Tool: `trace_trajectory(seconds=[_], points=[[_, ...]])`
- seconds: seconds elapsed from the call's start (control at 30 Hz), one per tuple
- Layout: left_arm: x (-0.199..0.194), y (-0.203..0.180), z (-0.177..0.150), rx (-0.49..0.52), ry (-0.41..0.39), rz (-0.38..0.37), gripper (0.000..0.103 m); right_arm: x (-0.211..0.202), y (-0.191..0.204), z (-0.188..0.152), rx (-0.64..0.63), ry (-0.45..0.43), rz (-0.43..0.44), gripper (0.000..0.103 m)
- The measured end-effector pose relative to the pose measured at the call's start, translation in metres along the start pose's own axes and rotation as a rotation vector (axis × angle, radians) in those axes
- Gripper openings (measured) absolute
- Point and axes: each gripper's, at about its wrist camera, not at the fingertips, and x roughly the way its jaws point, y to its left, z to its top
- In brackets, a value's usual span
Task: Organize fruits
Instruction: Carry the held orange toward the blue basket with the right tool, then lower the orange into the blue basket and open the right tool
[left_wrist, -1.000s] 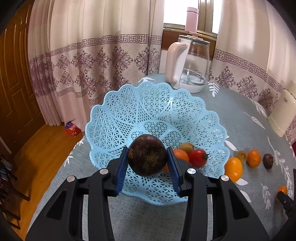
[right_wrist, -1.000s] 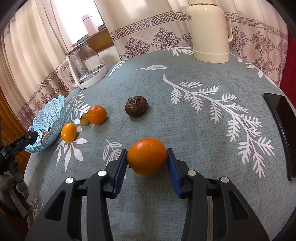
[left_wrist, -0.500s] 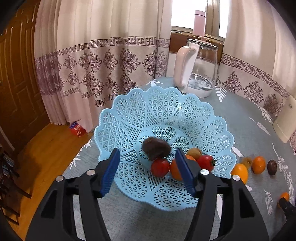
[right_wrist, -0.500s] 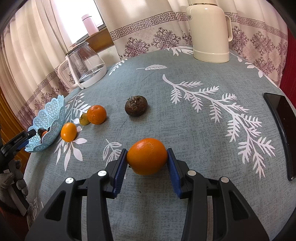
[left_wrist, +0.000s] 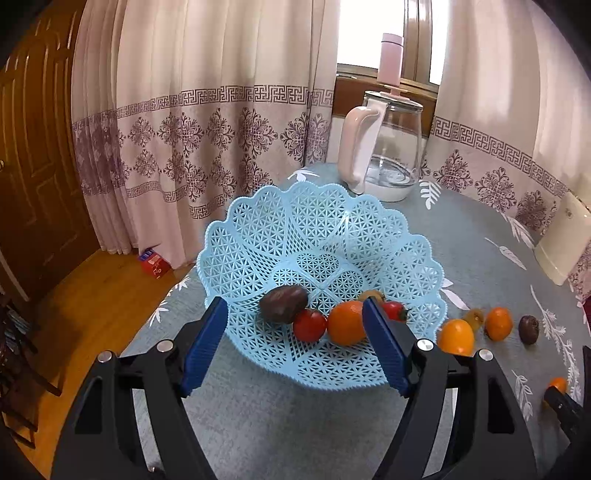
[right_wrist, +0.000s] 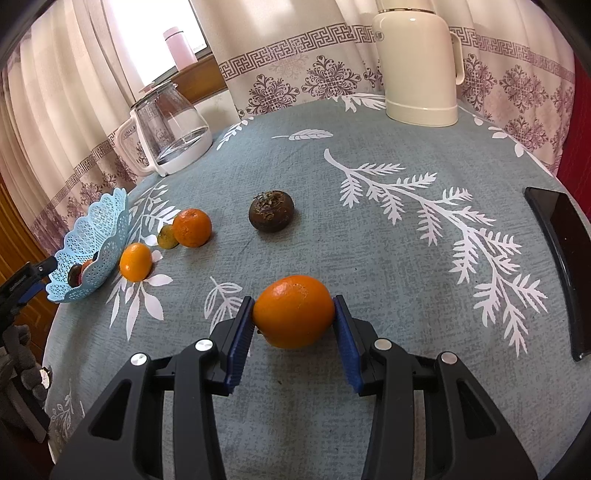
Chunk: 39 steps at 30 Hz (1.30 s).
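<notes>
Blue lattice plastic fills our left wrist view: the basket (left_wrist: 321, 236) sits on the grey leaf-print tablecloth (left_wrist: 480, 258), and our left gripper (left_wrist: 295, 343) hangs at its near rim with its jaws spread wide and nothing between them. Inside the basket we see a dark brown fruit (left_wrist: 283, 303), a cherry tomato (left_wrist: 309, 325) touching it, an orange (left_wrist: 346, 322), a second tomato (left_wrist: 395, 311) partly hidden by the blue pad, and a yellowish fruit (left_wrist: 371, 294) behind. Our right wrist view shows none of this clearly; there the basket (right_wrist: 92, 236) is seen side-on at the table's left edge, and only a dark shape and a bit of red peek over its rim.

What that right view gives us instead is our right gripper (right_wrist: 293, 325) pinching a large orange (right_wrist: 293, 312) between its blue pads, low over the cloth; we cannot tell whether the fruit touches the table. Beyond it lie a dark rough fruit (right_wrist: 271, 211), a mandarin (right_wrist: 192, 227) with a small greenish fruit (right_wrist: 166, 236) touching it, and another mandarin (right_wrist: 136, 261) just beside the basket. A glass kettle (right_wrist: 171, 129) and a cream flask (right_wrist: 419, 62) stand at the far side
</notes>
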Motion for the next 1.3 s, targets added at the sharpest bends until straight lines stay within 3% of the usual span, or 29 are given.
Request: trace_trajectory(seconds=[0.43, 0.7, 0.93, 1.3], points=[[-0.013, 0.003, -0.027, -0.011, 0.025, -0.023, 0.077, 0.002, 0.004, 0.006, 0.010, 0.029, -0.011, 0.043], [-0.014, -0.013, -0.045, 0.007, 0.047, -0.071, 0.077, -0.002, 0.037, 0.020, -0.051, -0.003, 0.009, 0.043], [-0.008, -0.021, -0.053, 0.017, 0.068, -0.099, 0.077, 0.005, 0.077, 0.035, -0.128, -0.005, 0.056, 0.043], [0.000, -0.014, -0.056, -0.035, 0.094, -0.112, 0.077, 0.039, 0.177, 0.068, -0.299, 0.030, 0.240, 0.043]])
